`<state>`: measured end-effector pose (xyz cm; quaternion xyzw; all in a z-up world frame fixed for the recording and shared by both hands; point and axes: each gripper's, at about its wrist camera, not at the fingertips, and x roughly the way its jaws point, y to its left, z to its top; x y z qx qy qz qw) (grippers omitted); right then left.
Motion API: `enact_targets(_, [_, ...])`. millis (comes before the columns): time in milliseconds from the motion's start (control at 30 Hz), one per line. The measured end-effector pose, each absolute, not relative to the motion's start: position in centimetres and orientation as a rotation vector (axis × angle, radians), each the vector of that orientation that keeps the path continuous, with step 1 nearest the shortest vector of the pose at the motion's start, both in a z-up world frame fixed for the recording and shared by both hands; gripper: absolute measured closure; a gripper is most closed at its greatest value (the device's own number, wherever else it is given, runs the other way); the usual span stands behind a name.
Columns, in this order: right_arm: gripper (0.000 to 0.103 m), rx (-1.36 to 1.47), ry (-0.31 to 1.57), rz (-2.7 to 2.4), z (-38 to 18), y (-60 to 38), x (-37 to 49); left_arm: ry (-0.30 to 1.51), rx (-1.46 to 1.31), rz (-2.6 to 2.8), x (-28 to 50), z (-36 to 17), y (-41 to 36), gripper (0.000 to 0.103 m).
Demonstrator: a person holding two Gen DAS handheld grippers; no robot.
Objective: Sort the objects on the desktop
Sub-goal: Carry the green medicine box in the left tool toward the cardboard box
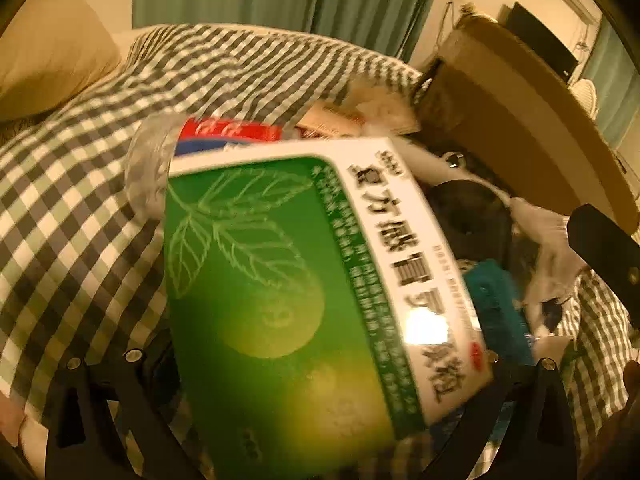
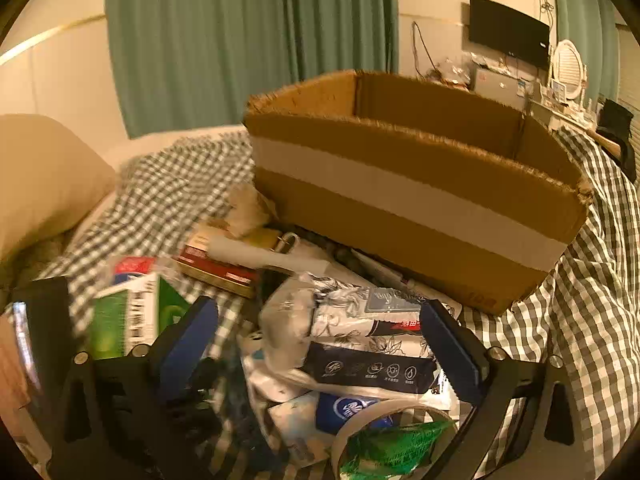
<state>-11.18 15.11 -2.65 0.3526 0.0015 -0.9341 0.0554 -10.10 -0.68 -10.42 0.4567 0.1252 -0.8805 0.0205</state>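
My left gripper (image 1: 320, 360) is shut on a green and white medicine box (image 1: 304, 280), which fills the left wrist view and hides both fingertips; the box also shows at the left of the right wrist view (image 2: 132, 316). My right gripper (image 2: 320, 340) is open, its blue pads (image 2: 188, 340) spread above a heap of packets: a floral white packet (image 2: 360, 320), a dark packet (image 2: 372, 368) and a tape roll (image 2: 400, 432). A cardboard box (image 2: 420, 196) stands open just behind the heap.
Everything lies on a bed with a grey checked cover (image 1: 80, 220). A red box (image 2: 216, 268) and a white tube (image 2: 272, 256) lie beside the cardboard box. A pillow (image 2: 44, 176) is at the left, green curtains (image 2: 240, 40) behind.
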Motion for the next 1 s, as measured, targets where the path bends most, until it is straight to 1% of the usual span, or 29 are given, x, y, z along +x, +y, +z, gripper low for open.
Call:
enact_targets(33, [0.017, 1.11, 0.005, -2.832, -3.1, 15.2, -11.6, 0.396, 1.419, -2.727, -10.1, -10.6, -0.9, 0.0])
enact_targets(100, [0.033, 1.169, -0.02, -2.81, -4.0, 15.6, -12.1, 0.395, 1.416, -2.733, -10.2, -10.8, -1.3, 0.001])
enact_targets(133, [0.033, 1.201, -0.029, -2.804, -4.4, 15.9, -12.2, 0.387, 1.411, -2.741, -10.2, -10.7, -1.3, 0.002])
enact_targets(167, [0.035, 1.212, -0.028, -2.802, -4.6, 16.1, -12.1, 0.379, 1.403, -2.754, -10.1, -10.5, -1.3, 0.006])
enact_targets(200, [0.04, 1.209, -0.027, -2.8, -4.6, 16.1, -12.1, 0.37, 1.399, -2.759, -10.1, -10.5, -1.3, 0.006])
enact_targets(233, [0.051, 1.208, -0.017, -2.796, -4.5, 16.1, -11.9, 0.361, 1.399, -2.761, -10.1, -10.4, -1.3, 0.007])
enact_targets(300, [0.065, 1.22, 0.021, -2.793, -4.5, 16.1, -11.6, 0.365, 1.401, -2.762, -9.9, -10.3, -1.1, 0.008])
enact_targets(333, [0.07, 1.229, 0.028, -2.789, -4.6, 16.3, -11.3, 0.366, 1.395, -2.764, -10.2, -10.2, -1.1, 0.009])
enact_targets(367, [0.071, 1.237, 0.016, -2.778, -4.8, 16.5, -11.1, 0.359, 1.384, -2.767, -10.0, -10.0, -1.2, 0.009])
enact_targets(433, [0.078, 1.24, -0.024, -2.759, -4.9, 17.1, -10.5, 0.334, 1.365, -2.78, -10.0, -9.7, -1.3, 0.01])
enact_targets(633, [0.081, 1.154, 0.001, -2.775, -3.3, 16.9, -9.0, 0.305, 1.31, -2.821, -9.4, -8.7, -2.1, 0.012])
enact_targets(1000, [0.082, 1.072, -0.05, -2.771, -0.7, 17.4, -5.6, 0.258, 1.198, -2.902, -6.5, -6.2, -1.8, 0.015])
